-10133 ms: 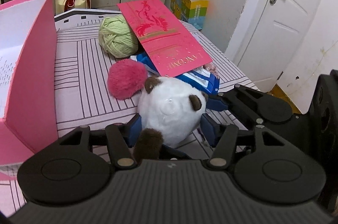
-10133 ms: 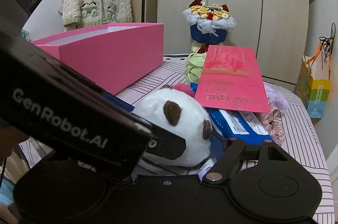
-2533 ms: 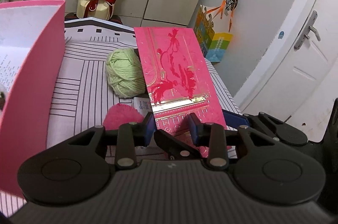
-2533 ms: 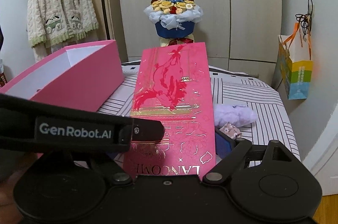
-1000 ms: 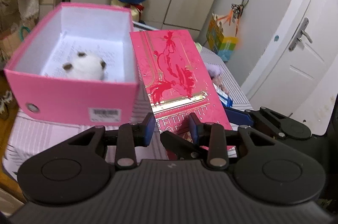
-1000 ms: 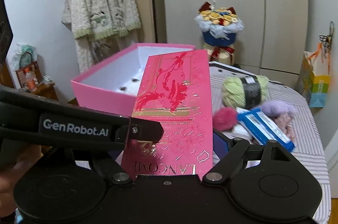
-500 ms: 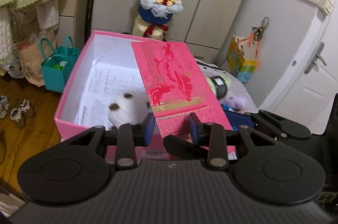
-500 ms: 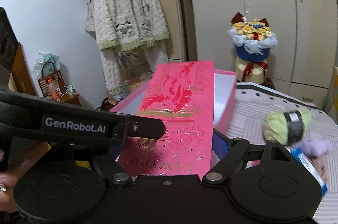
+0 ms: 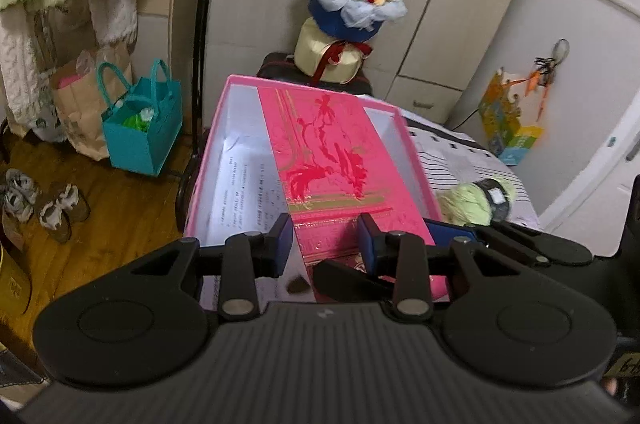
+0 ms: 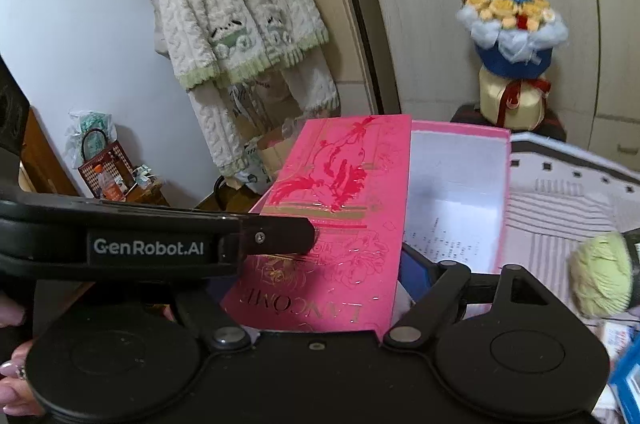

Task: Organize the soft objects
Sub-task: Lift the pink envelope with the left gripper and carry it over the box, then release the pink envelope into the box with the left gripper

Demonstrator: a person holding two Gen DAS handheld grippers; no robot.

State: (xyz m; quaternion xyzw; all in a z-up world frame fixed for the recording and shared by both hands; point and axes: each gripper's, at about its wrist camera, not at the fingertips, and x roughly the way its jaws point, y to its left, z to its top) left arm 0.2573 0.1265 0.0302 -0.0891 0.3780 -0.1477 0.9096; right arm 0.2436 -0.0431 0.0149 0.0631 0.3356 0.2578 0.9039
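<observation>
Carrying a flat pink LANCOME sleeve (image 10: 340, 224) over the open pink box (image 9: 216, 128), both ends gripped so it stays level instead of flopping. Left gripper (image 9: 325, 240) pinching the near end from the sides, pads narrowed onto it; right gripper (image 10: 356, 264) clamped on the near edge too, though its left finger sits hidden behind the other tool, so not fully sure. Probably headed into the box, which looks roomy on the right. Green yarn ball (image 9: 470, 204) waiting on the striped table (image 9: 460, 152) to the right, just beside the box. Bouquet (image 9: 352, 4) parked far behind, out of the way.
</observation>
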